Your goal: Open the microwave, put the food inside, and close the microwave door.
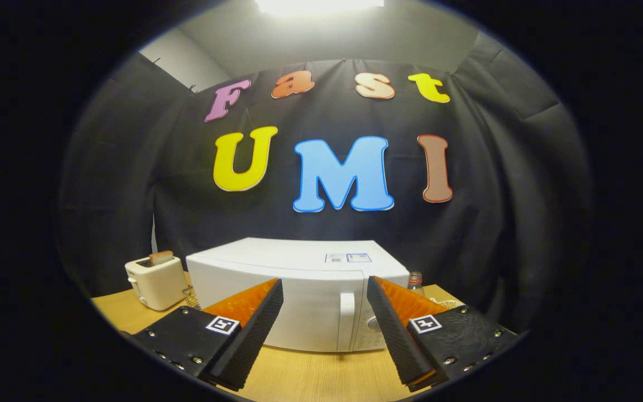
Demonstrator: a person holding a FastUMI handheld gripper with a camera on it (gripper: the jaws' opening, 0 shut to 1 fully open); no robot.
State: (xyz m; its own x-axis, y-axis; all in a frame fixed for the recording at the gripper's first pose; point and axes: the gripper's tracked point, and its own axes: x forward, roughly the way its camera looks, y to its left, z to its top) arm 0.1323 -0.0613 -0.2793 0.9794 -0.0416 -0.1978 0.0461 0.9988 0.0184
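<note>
My gripper (pixel 325 290) hangs above the wooden bench (pixel 310 377), jaws spread wide and holding nothing, touching nothing. Just beyond them stands the white microwave (pixel 293 273), door closed, its vertical handle (pixel 346 321) framed in the gap between my fingers. A white toaster (pixel 156 282) with a slice of bread (pixel 161 257) sits beside it, and a bottle (pixel 415 283) peeks from behind.

White microwave (pixel 299 296); cream toaster (pixel 157 282); black-and-orange ridged fingers (pixel 254 329).
</note>
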